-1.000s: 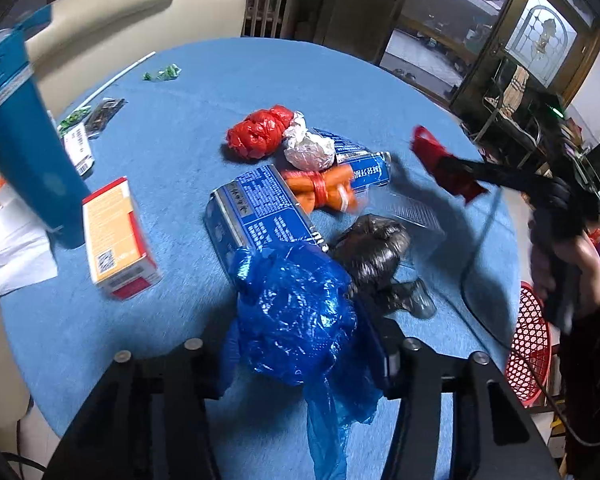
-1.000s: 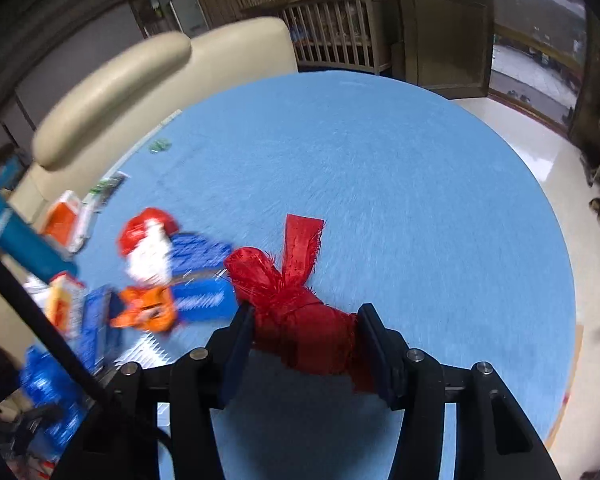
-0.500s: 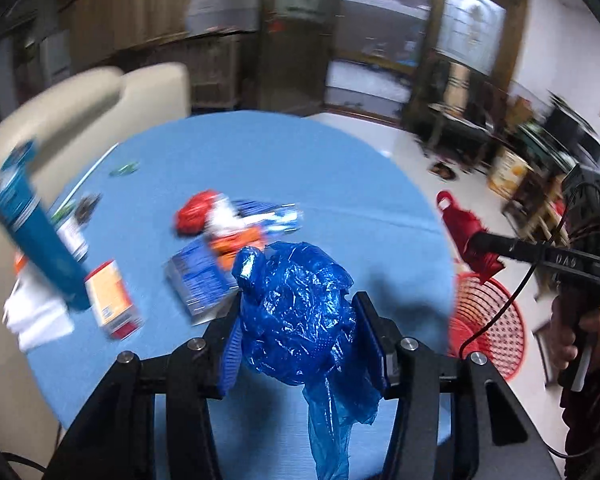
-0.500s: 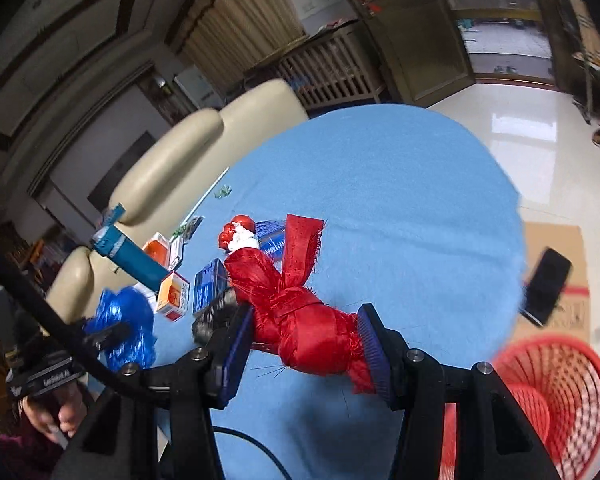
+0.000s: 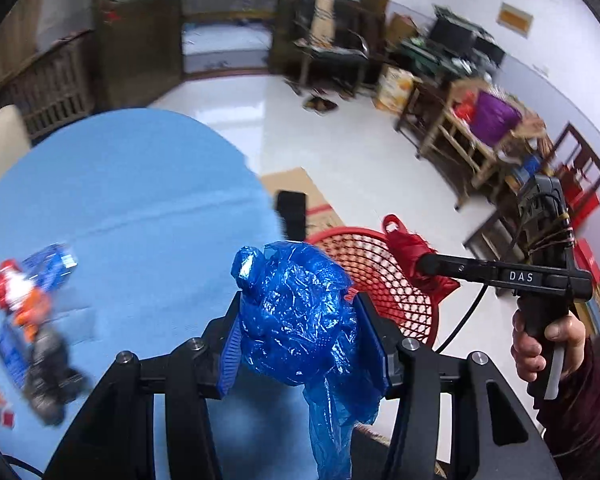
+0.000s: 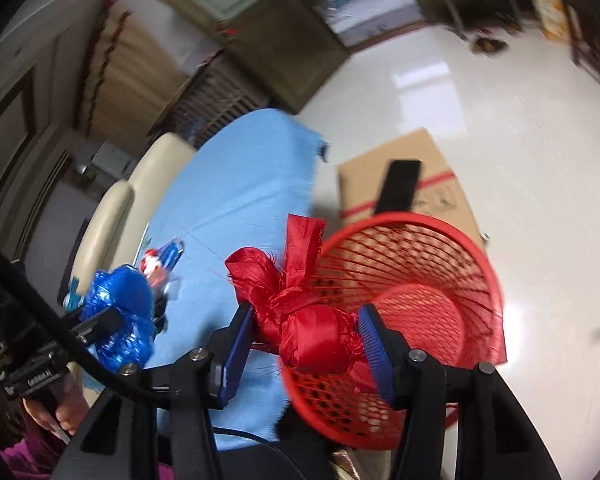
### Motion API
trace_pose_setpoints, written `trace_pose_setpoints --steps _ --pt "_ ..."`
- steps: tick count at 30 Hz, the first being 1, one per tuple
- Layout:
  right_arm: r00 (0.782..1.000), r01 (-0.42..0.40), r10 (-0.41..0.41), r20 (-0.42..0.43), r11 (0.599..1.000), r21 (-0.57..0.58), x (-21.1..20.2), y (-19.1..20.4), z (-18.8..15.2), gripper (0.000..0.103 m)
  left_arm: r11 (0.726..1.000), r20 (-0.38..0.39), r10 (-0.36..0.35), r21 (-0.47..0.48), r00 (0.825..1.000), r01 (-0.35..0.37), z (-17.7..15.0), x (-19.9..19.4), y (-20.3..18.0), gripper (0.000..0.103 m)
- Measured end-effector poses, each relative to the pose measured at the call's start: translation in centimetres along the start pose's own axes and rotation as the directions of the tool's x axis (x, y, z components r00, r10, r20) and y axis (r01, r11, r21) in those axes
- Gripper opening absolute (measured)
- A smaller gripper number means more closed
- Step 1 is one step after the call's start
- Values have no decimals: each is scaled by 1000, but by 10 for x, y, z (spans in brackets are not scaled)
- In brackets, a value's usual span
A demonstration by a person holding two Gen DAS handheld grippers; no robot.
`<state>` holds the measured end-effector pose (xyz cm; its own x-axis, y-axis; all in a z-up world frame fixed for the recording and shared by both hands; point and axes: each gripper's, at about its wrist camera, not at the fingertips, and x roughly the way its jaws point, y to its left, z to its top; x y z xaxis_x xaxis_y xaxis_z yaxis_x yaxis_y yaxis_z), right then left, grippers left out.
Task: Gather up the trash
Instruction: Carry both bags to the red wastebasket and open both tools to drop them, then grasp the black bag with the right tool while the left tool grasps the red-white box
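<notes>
The left gripper [image 5: 302,344] has its fingers pressed on a crumpled blue plastic bag [image 5: 300,320], still above the counter [image 5: 132,208] edge; its jaws are easing open. The right gripper [image 6: 306,338] clamps a knotted red bag [image 6: 300,320] at the rim of the red basket [image 6: 440,280] on the floor, jaws also easing apart. Released now, the blue bag would probably fall short of the basket; its loose tail could also snag a finger.

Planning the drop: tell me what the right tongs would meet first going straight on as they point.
Probably the red mesh basket: the right tongs, gripping the red tied bundle, point toward its open mouth, though depth is hard to judge.
</notes>
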<state>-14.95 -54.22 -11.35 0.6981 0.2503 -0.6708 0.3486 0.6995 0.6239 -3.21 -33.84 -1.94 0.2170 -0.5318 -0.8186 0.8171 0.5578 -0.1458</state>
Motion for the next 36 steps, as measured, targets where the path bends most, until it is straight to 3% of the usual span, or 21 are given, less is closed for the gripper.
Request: trace_pose_setpoints --steps 4,9,13,17,23,29,32,36 --pt "1000 -26 27 -6 993 116 4 -39 2 58 999 -53 -28 24 998 30 11 36 -21 57" --pt "998 -46 51 -23 982 181 10 -57 0 63 998 -81 -59 30 995 61 16 57 -31 66" --pt "997 -70 74 -13 975 212 8 -64 0 74 998 -82 -59 23 995 61 16 59 -32 68" --pt "998 -70 70 5 978 196 7 -58 0 76 998 -73 -57 5 996 58 12 55 -26 68" --pt "997 -77 78 2 988 132 12 -30 2 75 1000 -40 16 -4 999 -17 -10 19 -5 69" --pt "994 -101 103 -43 994 42 31 18 1 75 989 23 100 -109 995 -97 -52 -37 44 71" --pt "988 -129 128 -86 992 -7 49 52 0 75 967 49 179 -194 983 -167 -82 -68 79 71" --pt "976 -168 153 -156 981 -93 81 109 -6 75 907 57 290 -336 955 -255 -125 -105 132 71"
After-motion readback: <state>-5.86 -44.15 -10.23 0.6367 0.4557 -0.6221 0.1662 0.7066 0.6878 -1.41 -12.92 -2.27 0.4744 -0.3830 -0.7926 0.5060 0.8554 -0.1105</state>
